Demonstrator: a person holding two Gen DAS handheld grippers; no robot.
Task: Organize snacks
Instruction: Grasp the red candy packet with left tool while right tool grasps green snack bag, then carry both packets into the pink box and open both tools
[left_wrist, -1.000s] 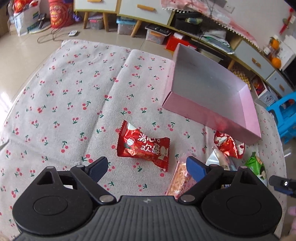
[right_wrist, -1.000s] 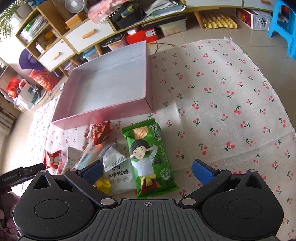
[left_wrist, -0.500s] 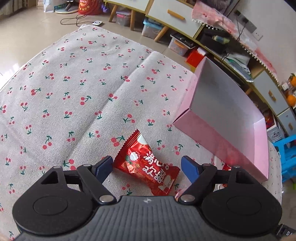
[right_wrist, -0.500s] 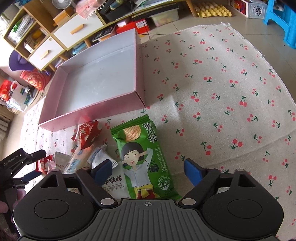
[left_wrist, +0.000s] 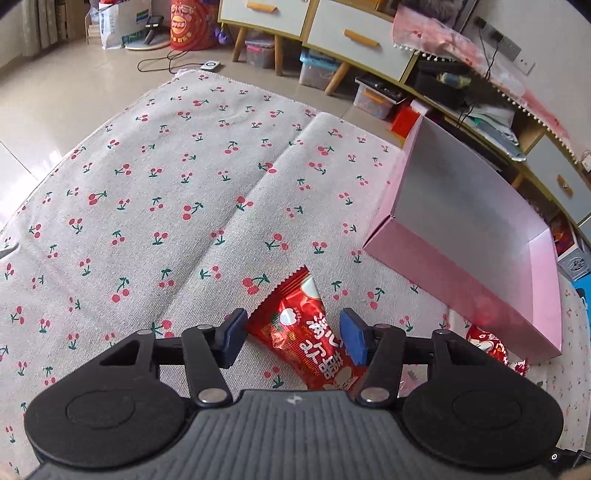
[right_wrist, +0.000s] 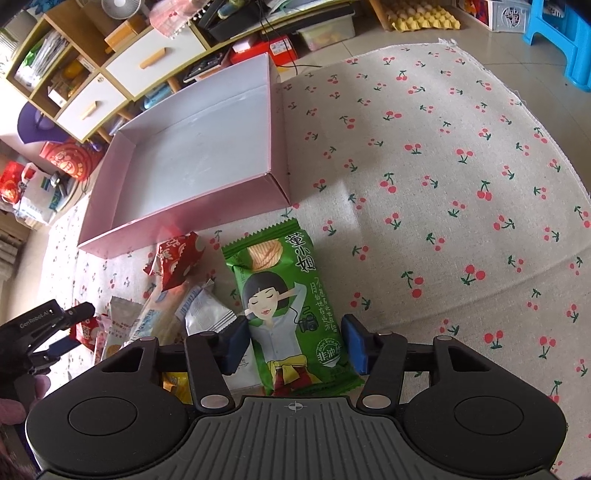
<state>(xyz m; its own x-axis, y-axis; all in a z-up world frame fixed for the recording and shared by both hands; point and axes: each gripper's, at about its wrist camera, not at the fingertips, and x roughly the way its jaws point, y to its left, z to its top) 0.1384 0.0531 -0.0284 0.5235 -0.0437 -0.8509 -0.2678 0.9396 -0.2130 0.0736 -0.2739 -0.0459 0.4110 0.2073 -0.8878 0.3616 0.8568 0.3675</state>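
Two hand-held grippers spread: left (left_wrist: 293, 338) straddles red packet (left_wrist: 308, 341), right (right_wrist: 295, 345) green packet (right_wrist: 286, 314), lengthwise.

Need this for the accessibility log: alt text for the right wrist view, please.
The right claw sits open around a green chip packet lying on the cherry-print cloth. Behind the packet is an empty pink box; more snack packets are piled to its left, near the left claw.
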